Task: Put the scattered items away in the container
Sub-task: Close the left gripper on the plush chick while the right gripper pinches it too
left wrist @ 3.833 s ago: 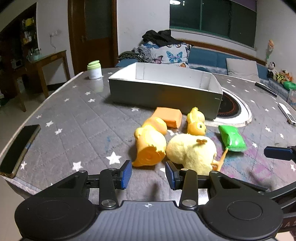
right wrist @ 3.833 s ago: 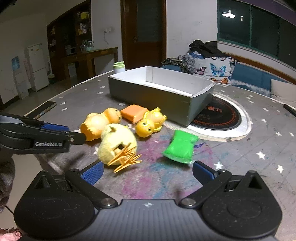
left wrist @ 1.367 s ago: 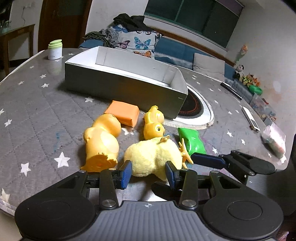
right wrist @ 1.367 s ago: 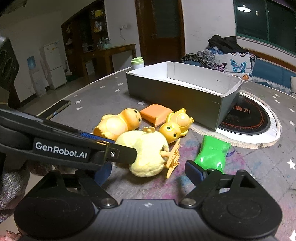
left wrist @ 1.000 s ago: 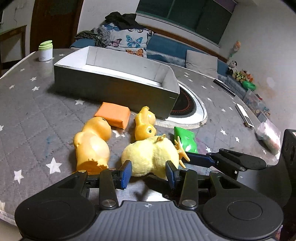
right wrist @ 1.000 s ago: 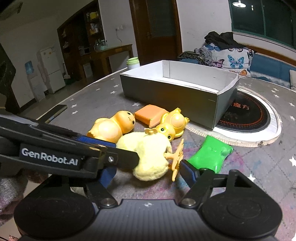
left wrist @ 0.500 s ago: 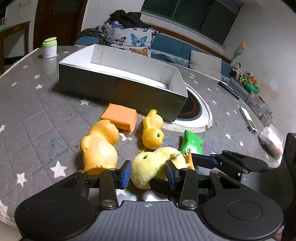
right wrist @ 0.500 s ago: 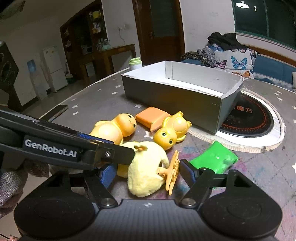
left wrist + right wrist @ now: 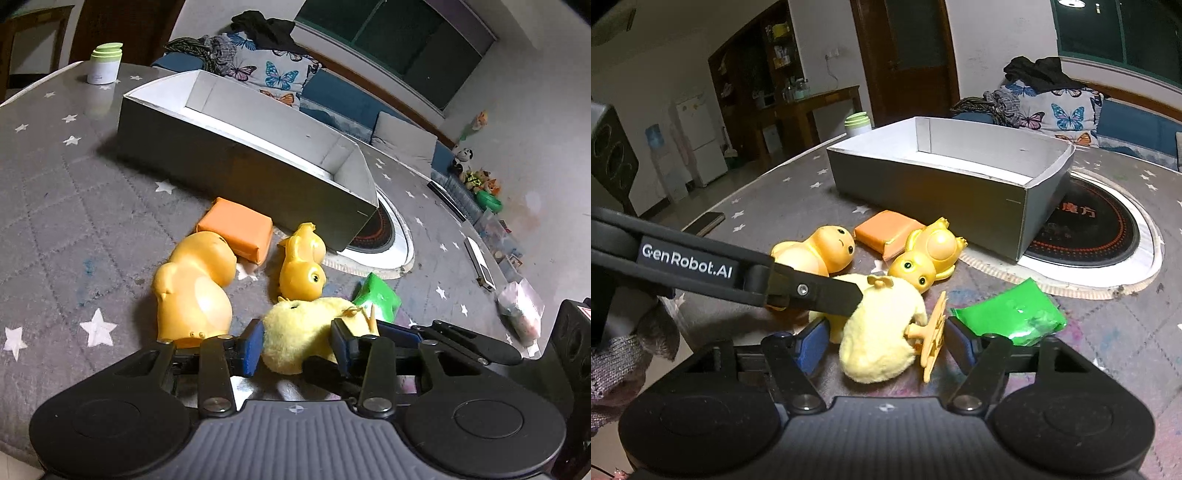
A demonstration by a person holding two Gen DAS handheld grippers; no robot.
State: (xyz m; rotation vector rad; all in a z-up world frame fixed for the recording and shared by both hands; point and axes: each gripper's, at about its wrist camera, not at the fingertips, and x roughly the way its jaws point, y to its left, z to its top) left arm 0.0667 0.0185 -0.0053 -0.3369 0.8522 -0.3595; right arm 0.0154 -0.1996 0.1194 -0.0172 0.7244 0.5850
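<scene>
A fluffy yellow plush chick (image 9: 306, 334) (image 9: 879, 332) with orange feet sits between the fingers of both grippers. My left gripper (image 9: 295, 347) is shut on its body. My right gripper (image 9: 882, 343) has its blue pads on either side of the chick and its feet; whether they press it is unclear. On the grey star-patterned table lie a large yellow plastic duck (image 9: 195, 288), a small yellow duck (image 9: 303, 266), an orange block (image 9: 236, 230) and a green packet (image 9: 1008, 314). The open grey box (image 9: 236, 155) (image 9: 945, 181) stands behind them, empty.
A round black and white mat (image 9: 1086, 229) lies to the right of the box. A white jar with a green lid (image 9: 105, 62) stands at the far left. A phone (image 9: 705, 221) lies near the table's left edge. A sofa stands behind the table.
Both grippers have closed in on the plush chick from opposite sides. The chick has tipped and turned between them. The other toys have not moved.
</scene>
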